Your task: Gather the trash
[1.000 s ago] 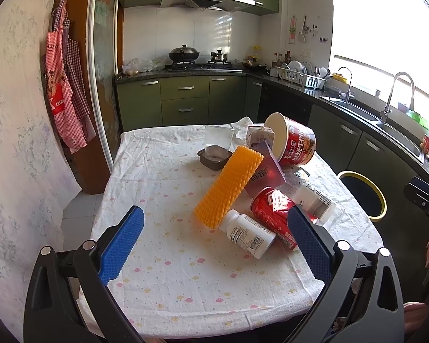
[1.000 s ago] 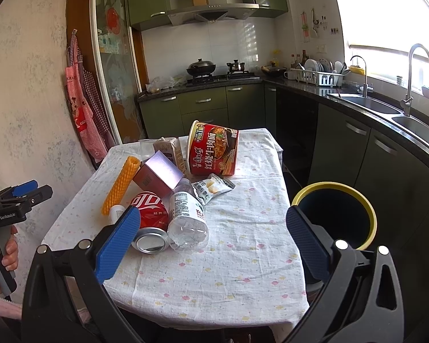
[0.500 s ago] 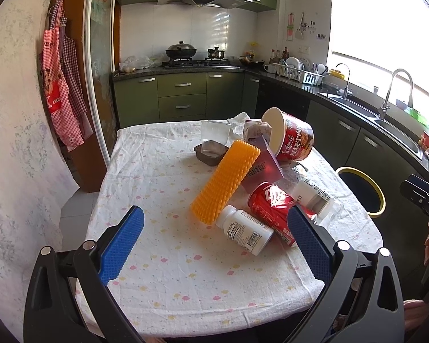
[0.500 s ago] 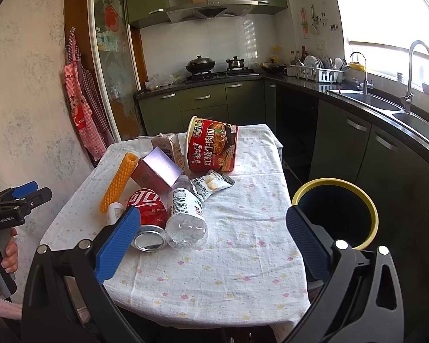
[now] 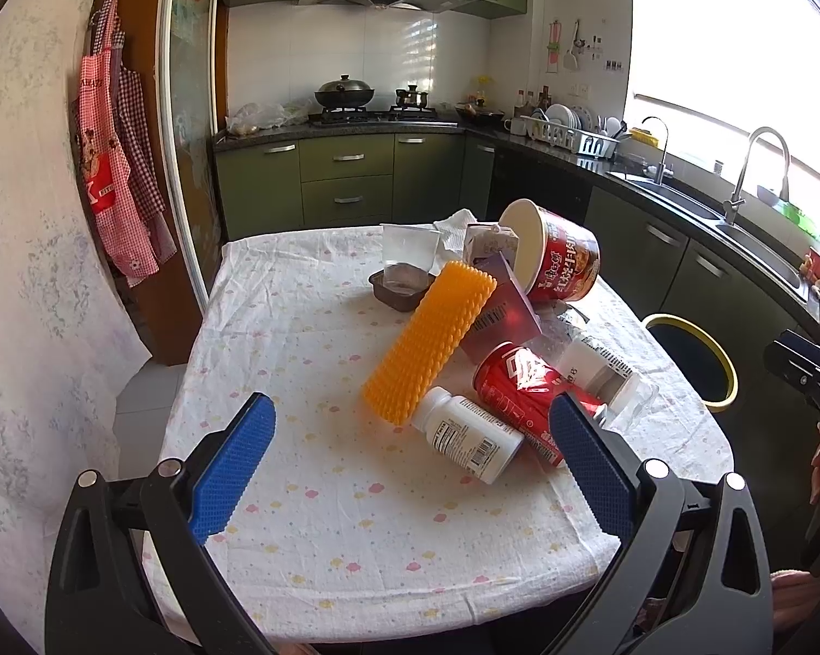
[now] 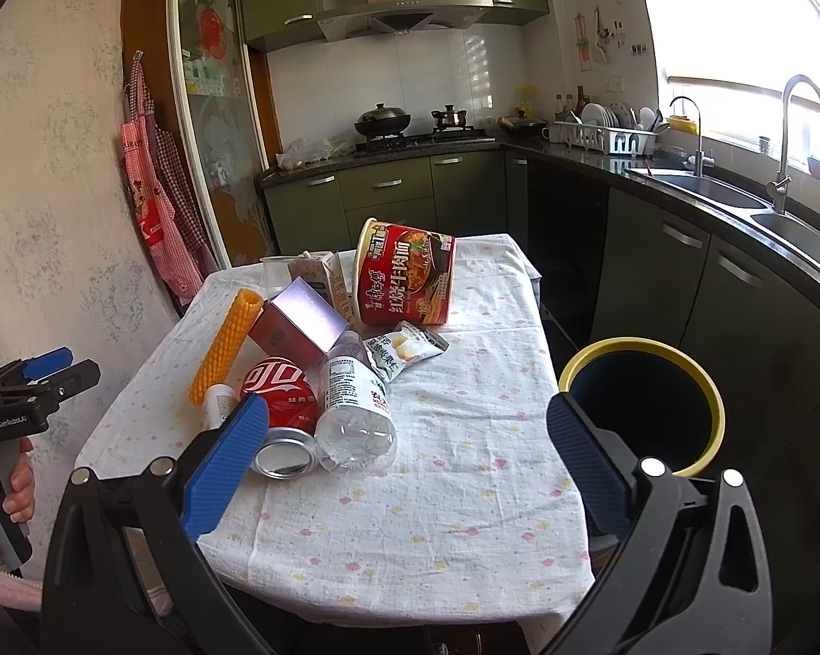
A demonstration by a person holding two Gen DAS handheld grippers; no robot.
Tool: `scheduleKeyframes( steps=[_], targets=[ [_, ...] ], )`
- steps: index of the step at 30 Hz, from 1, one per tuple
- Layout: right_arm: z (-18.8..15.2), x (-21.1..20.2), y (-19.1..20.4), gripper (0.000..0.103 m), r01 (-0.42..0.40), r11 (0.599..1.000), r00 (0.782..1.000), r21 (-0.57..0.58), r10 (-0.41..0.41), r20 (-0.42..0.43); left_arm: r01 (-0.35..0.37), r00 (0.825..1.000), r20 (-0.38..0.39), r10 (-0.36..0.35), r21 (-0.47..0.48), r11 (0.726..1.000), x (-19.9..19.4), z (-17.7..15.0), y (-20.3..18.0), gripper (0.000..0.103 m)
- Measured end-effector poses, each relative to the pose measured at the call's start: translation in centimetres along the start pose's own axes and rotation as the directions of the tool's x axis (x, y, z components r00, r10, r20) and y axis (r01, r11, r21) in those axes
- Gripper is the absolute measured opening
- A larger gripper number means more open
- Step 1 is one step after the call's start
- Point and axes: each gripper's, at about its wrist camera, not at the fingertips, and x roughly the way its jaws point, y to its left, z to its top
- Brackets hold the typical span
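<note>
**Trash pile on table, both grippers spread and empty**

Trash lies clustered on the table (image 5: 322, 491), which is covered by a white cloth with small pastel spots. The cluster sits toward the side of the table nearest the yellow-rimmed bin (image 6: 642, 404), which stands on the floor just beside the table edge.

Items in the cluster:
- A red soda can (image 5: 519, 393) lies on its side, touching a white pill bottle (image 5: 467, 434) and a clear plastic bottle (image 6: 352, 409), also lying down.
- An orange foam mesh sleeve (image 5: 429, 344) leans tilted against a purple carton (image 6: 298, 322).
- A red instant-noodle cup (image 6: 404, 281) lies tipped on its side behind the carton.
- A snack wrapper (image 6: 404, 346) lies flat just beside the clear bottle and in front of the noodle cup.
- A clear plastic cup (image 5: 410, 256) stands in a dark foil tray (image 5: 399, 286) at the far side of the pile.

The pill bottle and soda can lie nearest the left gripper; the can end and the clear bottle lie nearest the right gripper.

The left gripper (image 5: 410, 466) hangs above the near table edge, pointed at the pile, its blue pads spread wide with nothing between them. The right gripper (image 6: 404, 464) hangs above the table corner beside the bin, likewise spread wide and empty.
</note>
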Motion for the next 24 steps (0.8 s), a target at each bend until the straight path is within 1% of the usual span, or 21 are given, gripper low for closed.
scheduleKeyframes(
  steps=[24],
  targets=[
    [-0.27, 0.43, -0.10, 0.097, 0.000, 1.000, 1.000, 0.003, 0.000, -0.005, 0.001, 1.000, -0.009, -0.001, 0.004, 1.000, 0.24, -0.07, -0.24, 0.099]
  ],
)
